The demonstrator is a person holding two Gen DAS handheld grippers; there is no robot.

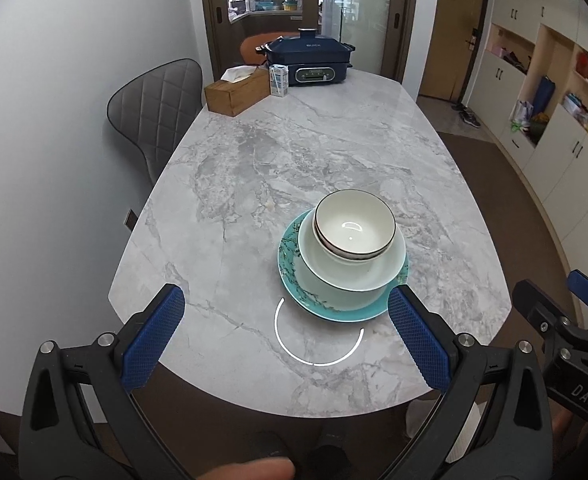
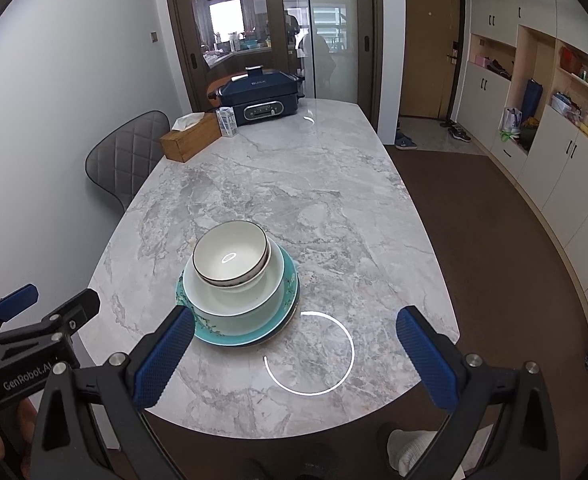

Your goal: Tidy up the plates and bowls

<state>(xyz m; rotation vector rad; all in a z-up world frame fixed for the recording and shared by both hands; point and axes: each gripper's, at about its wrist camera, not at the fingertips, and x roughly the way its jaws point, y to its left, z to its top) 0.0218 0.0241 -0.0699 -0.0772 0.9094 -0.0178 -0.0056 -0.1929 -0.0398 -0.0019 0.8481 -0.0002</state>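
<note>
A stack stands on the marble table (image 1: 294, 152): a teal floral plate (image 1: 290, 276) at the bottom, a pale wide bowl (image 1: 333, 272) on it, and a dark-rimmed white bowl (image 1: 353, 226) on top. The right wrist view shows the same plate (image 2: 210, 330), wide bowl (image 2: 230, 300) and top bowl (image 2: 230, 256). My left gripper (image 1: 286, 336) is open and empty, near the table's front edge, just short of the stack. My right gripper (image 2: 295, 354) is open and empty, to the right of the stack. Each gripper shows at the edge of the other's view.
At the far end of the table stand a wooden tissue box (image 1: 236, 90), a small milk carton (image 1: 278, 80) and a dark blue electric cooker (image 1: 309, 62). A grey padded chair (image 1: 154, 108) stands at the left side. Cabinets (image 2: 533, 140) line the right wall.
</note>
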